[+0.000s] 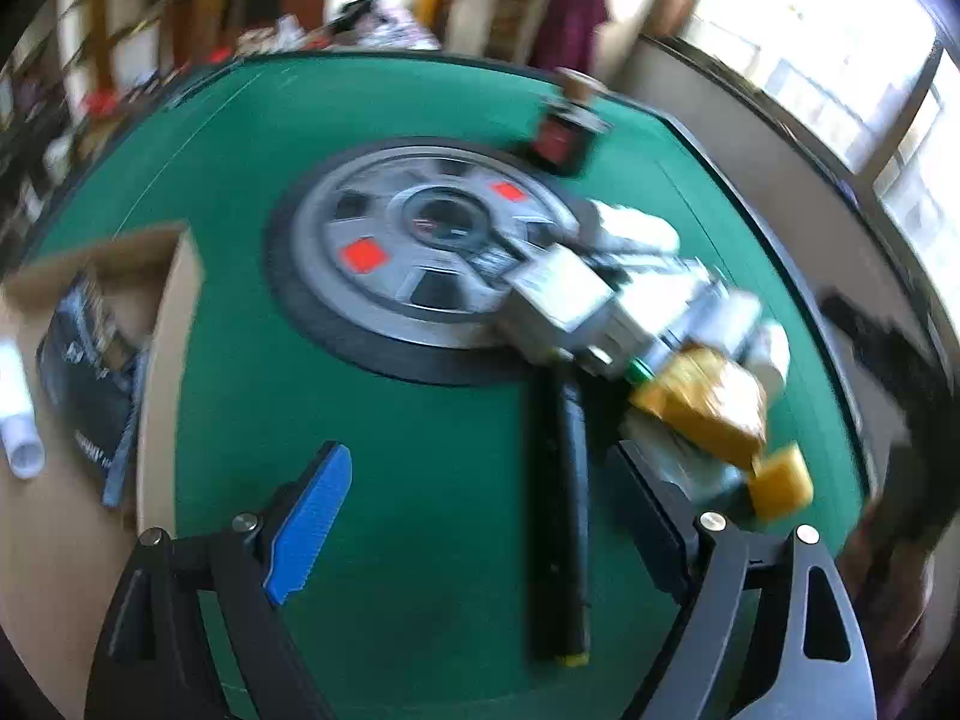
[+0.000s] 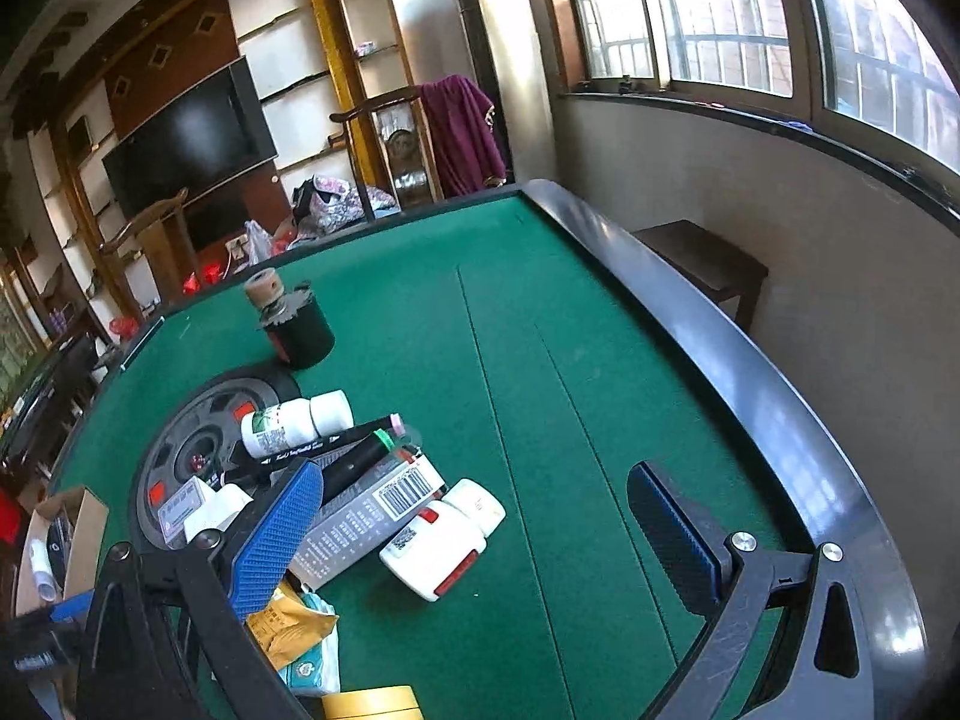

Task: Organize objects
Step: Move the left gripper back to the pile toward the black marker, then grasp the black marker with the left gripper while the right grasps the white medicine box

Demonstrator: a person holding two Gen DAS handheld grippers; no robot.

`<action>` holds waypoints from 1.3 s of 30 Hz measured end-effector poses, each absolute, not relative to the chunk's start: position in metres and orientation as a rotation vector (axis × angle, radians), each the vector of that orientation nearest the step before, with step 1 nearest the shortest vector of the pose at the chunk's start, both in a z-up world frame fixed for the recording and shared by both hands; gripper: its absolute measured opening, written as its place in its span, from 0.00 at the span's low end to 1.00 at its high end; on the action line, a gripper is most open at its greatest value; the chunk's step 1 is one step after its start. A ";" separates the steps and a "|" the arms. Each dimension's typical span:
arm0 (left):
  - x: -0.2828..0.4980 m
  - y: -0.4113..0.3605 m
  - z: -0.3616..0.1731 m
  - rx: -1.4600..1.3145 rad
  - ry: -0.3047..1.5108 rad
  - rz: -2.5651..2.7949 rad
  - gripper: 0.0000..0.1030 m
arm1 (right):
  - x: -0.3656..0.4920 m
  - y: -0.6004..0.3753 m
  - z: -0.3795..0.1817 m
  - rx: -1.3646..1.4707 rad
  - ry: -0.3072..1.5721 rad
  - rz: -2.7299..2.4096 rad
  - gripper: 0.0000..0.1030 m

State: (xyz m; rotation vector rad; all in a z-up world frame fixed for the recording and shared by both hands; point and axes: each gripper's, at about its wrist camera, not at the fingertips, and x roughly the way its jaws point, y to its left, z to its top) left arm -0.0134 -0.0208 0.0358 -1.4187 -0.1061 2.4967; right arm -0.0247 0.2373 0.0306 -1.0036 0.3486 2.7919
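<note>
A pile of small goods lies on the green table (image 2: 540,360): a white bottle (image 2: 297,423), a black pen (image 2: 324,450), a grey barcode box (image 2: 366,516), a white container (image 2: 444,534) and yellow packets (image 2: 288,624). In the blurred left wrist view the pile (image 1: 630,312) is at right, with a long black stick (image 1: 561,516) between my fingers. My left gripper (image 1: 480,528) is open and empty above the felt. My right gripper (image 2: 474,546) is open and empty, its left finger (image 2: 276,534) over the pile.
A cardboard box (image 1: 174,312) with a dark pouch and a white tube stands at the table's left; it also shows in the right wrist view (image 2: 90,534). A round grey hub (image 1: 420,240) sits mid-table. A black jar with a cork (image 2: 294,324) stands behind. The table's black rim (image 2: 720,348) runs along the right.
</note>
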 end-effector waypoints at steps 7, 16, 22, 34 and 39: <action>0.002 0.015 0.024 -1.393 0.133 2.479 0.55 | -0.026 0.235 0.028 -1.029 0.339 2.788 1.00; 0.007 0.037 0.012 -1.325 0.283 2.486 0.30 | -0.027 0.229 0.029 -1.029 0.318 2.801 1.00; 0.007 0.032 0.012 -1.300 0.237 2.463 0.16 | -0.027 0.225 0.030 -1.021 0.301 2.816 1.00; 0.036 -0.039 0.067 -1.132 -0.242 2.435 0.14 | -0.028 0.216 0.027 -1.014 0.244 2.818 1.00; 0.051 -0.058 0.094 -1.048 -0.273 2.447 0.14 | -0.031 0.210 0.019 -1.021 0.177 2.797 1.00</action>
